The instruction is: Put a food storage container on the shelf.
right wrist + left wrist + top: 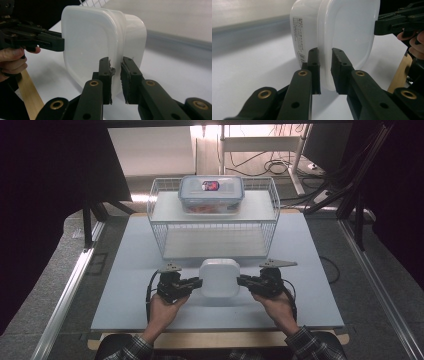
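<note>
A white lidded container sits on the pale table, near its six o'clock edge. The left gripper meets it from nine o'clock, the right gripper from three. In the left gripper view the two black jaws pinch the lid's rim between them — nearly closed, with only the rim's thickness in the gap. The right gripper view shows the same hold on the opposite rim. At twelve o'clock stands a wire basket, and on its upper shelf rests a clear blue-lidded box.
</note>
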Demonstrator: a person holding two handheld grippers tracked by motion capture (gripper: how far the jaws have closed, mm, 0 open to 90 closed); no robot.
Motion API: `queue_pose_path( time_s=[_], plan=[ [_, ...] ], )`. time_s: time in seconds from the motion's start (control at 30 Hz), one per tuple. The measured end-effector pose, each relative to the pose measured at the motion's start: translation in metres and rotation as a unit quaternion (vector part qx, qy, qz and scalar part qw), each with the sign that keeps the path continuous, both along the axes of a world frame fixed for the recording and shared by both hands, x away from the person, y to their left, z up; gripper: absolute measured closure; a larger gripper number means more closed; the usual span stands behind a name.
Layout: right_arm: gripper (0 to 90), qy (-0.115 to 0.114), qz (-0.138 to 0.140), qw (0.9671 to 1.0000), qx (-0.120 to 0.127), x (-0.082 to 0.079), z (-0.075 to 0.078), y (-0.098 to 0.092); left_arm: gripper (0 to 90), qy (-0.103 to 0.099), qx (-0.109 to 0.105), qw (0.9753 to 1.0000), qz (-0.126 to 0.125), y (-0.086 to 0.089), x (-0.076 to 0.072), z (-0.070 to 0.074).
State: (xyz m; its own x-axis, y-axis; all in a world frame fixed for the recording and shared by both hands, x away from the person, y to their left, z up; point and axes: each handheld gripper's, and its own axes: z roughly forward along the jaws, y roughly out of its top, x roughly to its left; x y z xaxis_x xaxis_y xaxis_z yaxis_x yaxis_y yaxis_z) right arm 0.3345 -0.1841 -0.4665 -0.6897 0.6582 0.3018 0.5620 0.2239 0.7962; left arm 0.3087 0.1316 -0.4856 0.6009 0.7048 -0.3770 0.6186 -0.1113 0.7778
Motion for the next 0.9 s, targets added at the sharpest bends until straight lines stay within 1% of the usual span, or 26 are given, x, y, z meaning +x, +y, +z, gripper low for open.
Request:
queue_pose_path(
  time_s=[0.1, 0.3, 0.47, 0.77, 0.8, 0.83, 0.9],
  plan=[
    [78.7, -0.017, 0.008, 0.9998, 0.000, 0.001, 0.009, 0.001, 78.3, -0.014, 0.002, 0.9999, 0.003, 0.002, 0.000, 0.008],
    [78.9, -0.036, 0.012, 0.9992, 0.013, 0.007, 0.026, 0.005, 78.2, -0.041, 0.008, 0.9991, 0.010, 0.006, 0.003, 0.028],
    [78.8, -0.053, 0.013, 0.9984, 0.017, 0.014, 0.042, 0.008, 78.2, -0.057, 0.009, 0.9982, 0.013, 0.008, 0.010, 0.045],
    [78.9, -0.083, 0.011, 0.9962, 0.023, 0.024, 0.075, 0.011, 78.1, -0.089, 0.015, 0.9958, 0.017, 0.010, 0.020, 0.079],
    [78.9, -0.086, 0.012, 0.9959, 0.024, 0.025, 0.078, 0.011, 78.1, -0.094, 0.016, 0.9953, 0.018, 0.010, 0.021, 0.086],
    [78.9, -0.090, 0.012, 0.9956, 0.025, 0.027, 0.084, 0.011, 78.1, -0.096, 0.016, 0.9951, 0.018, 0.010, 0.022, 0.089],
    [78.8, -0.096, 0.013, 0.9950, 0.027, 0.029, 0.091, 0.011, 78.1, -0.104, 0.018, 0.9942, 0.019, 0.010, 0.023, 0.098]
  ],
)
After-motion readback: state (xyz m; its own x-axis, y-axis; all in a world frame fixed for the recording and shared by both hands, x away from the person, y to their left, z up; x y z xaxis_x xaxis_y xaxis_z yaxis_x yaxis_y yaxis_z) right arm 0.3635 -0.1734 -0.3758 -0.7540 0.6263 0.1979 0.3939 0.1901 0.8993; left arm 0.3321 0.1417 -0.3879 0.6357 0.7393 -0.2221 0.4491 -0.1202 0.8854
